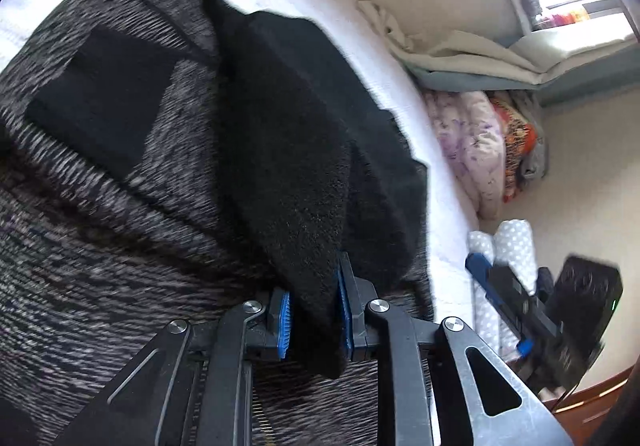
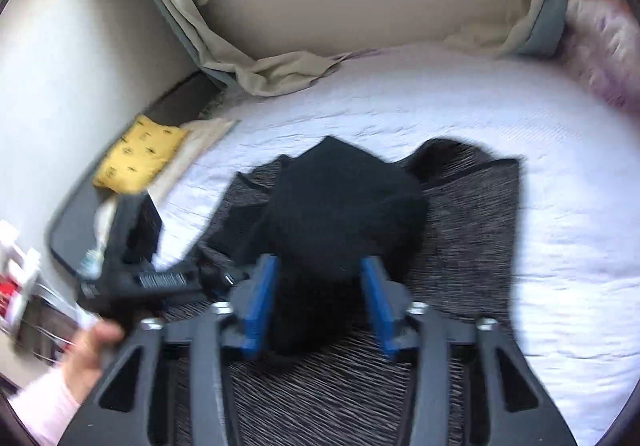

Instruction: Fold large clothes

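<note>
A large grey-and-black marled jacket (image 1: 80,246) with a black patch pocket (image 1: 100,106) lies spread on the white bed. Its black fleece lining is turned over in a thick fold (image 1: 288,166). My left gripper (image 1: 312,320) is shut on the lower end of that fold, with a blue pad (image 1: 282,326) pressed on each side. In the right wrist view the same jacket (image 2: 472,226) lies below a raised black fleece bundle (image 2: 340,206). My right gripper (image 2: 320,310) is shut on this bundle, which fills the gap between its pads.
The white bed cover (image 2: 440,106) stretches beyond the jacket. A yellow pillow (image 2: 140,154) lies at the left edge, and curtains (image 2: 280,70) pool at the far wall. Stacked bedding (image 1: 472,142) and spotted rolls (image 1: 516,246) stand beside the bed. A hand (image 2: 92,346) holds the left tool.
</note>
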